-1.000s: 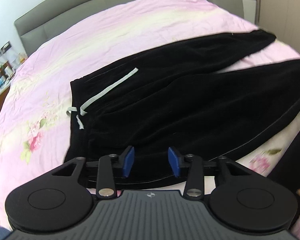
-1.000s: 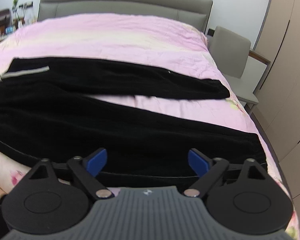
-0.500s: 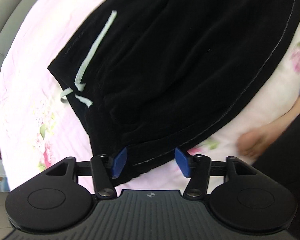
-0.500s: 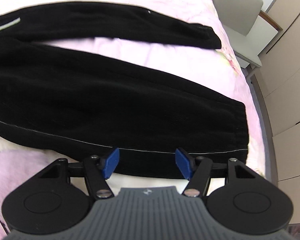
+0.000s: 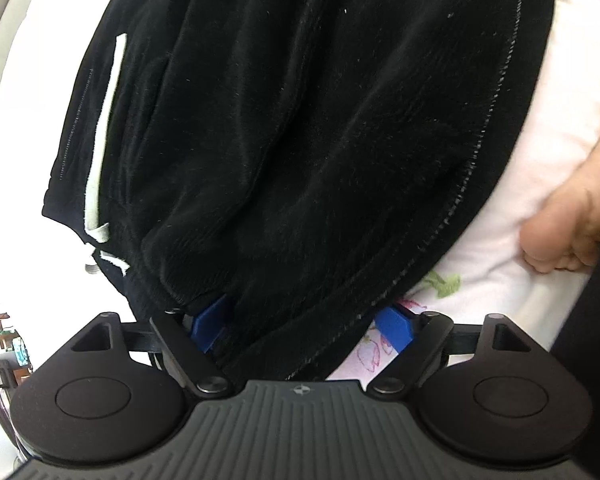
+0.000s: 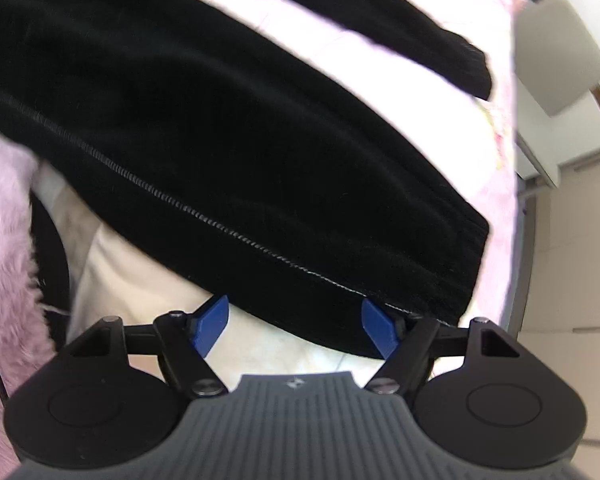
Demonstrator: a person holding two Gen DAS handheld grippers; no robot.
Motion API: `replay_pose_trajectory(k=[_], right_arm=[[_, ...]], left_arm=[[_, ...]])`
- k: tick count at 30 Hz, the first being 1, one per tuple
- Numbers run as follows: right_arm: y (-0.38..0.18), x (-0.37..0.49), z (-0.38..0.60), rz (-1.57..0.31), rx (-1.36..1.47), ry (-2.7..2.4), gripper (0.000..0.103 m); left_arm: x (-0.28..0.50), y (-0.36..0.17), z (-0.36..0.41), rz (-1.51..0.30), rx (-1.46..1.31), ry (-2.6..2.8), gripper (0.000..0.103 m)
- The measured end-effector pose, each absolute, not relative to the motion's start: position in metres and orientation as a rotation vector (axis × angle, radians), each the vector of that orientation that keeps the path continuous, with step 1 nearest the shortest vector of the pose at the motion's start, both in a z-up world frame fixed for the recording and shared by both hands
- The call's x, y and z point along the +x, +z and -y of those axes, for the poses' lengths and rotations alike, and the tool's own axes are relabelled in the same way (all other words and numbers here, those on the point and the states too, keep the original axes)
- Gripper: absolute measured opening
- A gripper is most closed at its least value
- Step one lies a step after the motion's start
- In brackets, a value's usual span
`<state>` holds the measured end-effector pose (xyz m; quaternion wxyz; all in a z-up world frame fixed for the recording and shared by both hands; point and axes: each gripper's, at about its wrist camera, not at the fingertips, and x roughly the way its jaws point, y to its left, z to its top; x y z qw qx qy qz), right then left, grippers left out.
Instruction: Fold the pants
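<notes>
You have a bed with a pink flowered bedspread point(image 5: 548, 216) under everything. The black pants point(image 5: 320, 128) lie spread flat on it, legs apart, and a bare foot point(image 5: 568, 236) rests beside them.

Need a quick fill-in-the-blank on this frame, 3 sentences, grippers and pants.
1. The pants are ____ in colour.
2. Both the left gripper and the right gripper are ____.
3. The drawstring at the waistband is ____.

Answers: black; open; white
</notes>
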<state>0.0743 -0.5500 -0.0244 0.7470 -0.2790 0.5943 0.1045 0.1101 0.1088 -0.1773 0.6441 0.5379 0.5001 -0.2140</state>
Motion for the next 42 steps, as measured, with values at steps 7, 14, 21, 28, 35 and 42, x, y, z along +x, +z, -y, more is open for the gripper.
replay_pose_trajectory(k=[7, 14, 21, 28, 35, 42], right_arm=[[-0.046, 0.064, 0.528, -1.21, -0.774, 0.38, 0.084], [-0.04, 0.039, 0.528, -1.127, -0.812, 0.317, 0.013], [-0.007, 0.022, 0.52, -0.962, -0.814, 0.165, 0.001], [0.041, 0.067, 0.51, -0.817, -0.827, -0.01, 0.0], [0.073, 0.154, 0.508, -0.734, -0.803, -0.13, 0.0], [0.055, 0.264, 0.493, -0.727, -0.809, -0.192, 0.0]], left_arm=[[0.109, -0.18, -0.101, -1.143, 1.184, -0.383, 0.095], [0.104, -0.159, -0.108, -1.04, 1.002, -0.256, 0.057], [0.108, -0.116, -0.118, -0.947, 0.756, -0.146, 0.029], [0.139, -0.042, -0.131, -0.829, 0.476, -0.048, 0.026], [0.212, 0.0, -0.132, -0.806, 0.344, 0.027, 0.025], [0.313, 0.0, -0.121, -0.866, 0.387, 0.088, 0.024]])
